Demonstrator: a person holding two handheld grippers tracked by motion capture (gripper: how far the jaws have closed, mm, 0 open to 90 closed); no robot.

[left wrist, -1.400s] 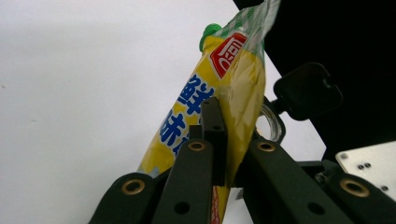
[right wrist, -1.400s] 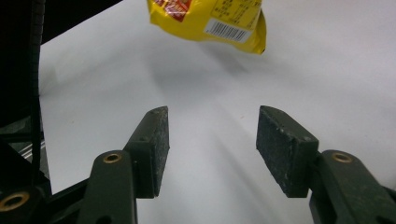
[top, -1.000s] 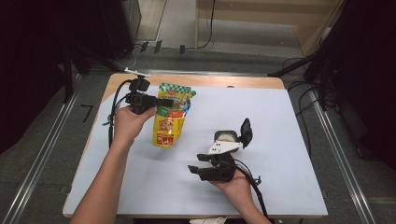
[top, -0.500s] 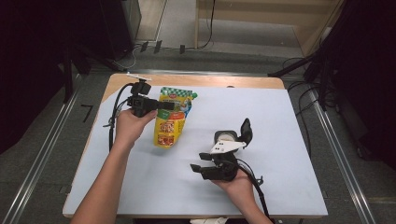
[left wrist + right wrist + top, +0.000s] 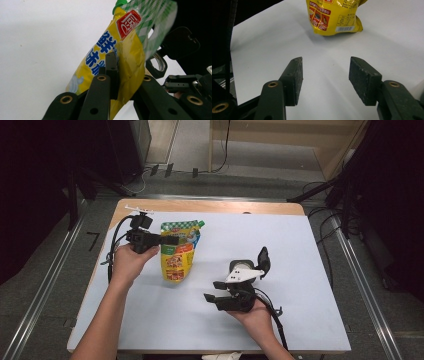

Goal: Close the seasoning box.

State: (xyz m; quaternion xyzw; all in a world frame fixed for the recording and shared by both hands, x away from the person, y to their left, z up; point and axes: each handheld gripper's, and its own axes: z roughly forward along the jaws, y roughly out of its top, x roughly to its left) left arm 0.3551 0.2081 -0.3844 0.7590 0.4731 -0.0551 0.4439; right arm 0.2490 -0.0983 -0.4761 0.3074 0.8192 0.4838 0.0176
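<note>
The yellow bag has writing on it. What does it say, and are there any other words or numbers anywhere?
"厨", white on a red badge, near the top of the yellow pouch.
"鲜味", blue characters, down the pouch's side; the ones below hide behind the left gripper.
Barcode and small print at the pouch's bottom: too small to read.
No other text is readable.

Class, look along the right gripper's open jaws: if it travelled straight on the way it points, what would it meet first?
Probably the yellow pouch. The right gripper is open, with only bare white table cover between its jaws and the pouch's bottom edge. The pouch sits slightly off-centre in the right gripper view, and depth is hard to judge.
</note>
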